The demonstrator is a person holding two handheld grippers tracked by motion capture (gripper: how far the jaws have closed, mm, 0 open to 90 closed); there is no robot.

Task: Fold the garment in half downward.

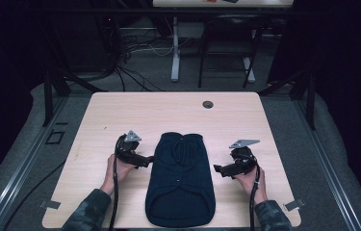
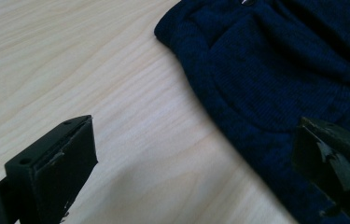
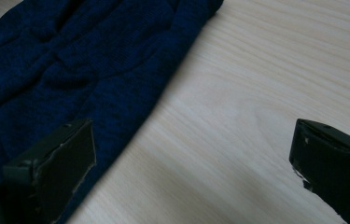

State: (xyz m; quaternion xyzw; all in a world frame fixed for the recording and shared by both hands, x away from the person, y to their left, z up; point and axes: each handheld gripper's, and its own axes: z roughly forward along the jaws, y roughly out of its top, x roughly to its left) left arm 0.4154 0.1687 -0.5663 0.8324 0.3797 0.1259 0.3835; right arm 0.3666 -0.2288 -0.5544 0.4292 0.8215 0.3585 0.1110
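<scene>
A: From the high view, we see the dark blue knitted garment (image 1: 180,180) lying flat at the middle of the wooden table (image 1: 120,110), with our left gripper (image 1: 150,160) at its left edge and our right gripper (image 1: 217,169) just beside its right edge.

B: In the left gripper view, our jaws stand wide; one hangs over the knit (image 2: 275,70), one over bare wood.

A: The right gripper view matches: jaws wide, straddling the hem (image 3: 70,70).

B: We'd judge both should pinch the edge only, at matching heights.

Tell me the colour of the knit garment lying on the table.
Dark navy blue, plain with no pattern; the garment shows best in the right gripper view.
</scene>
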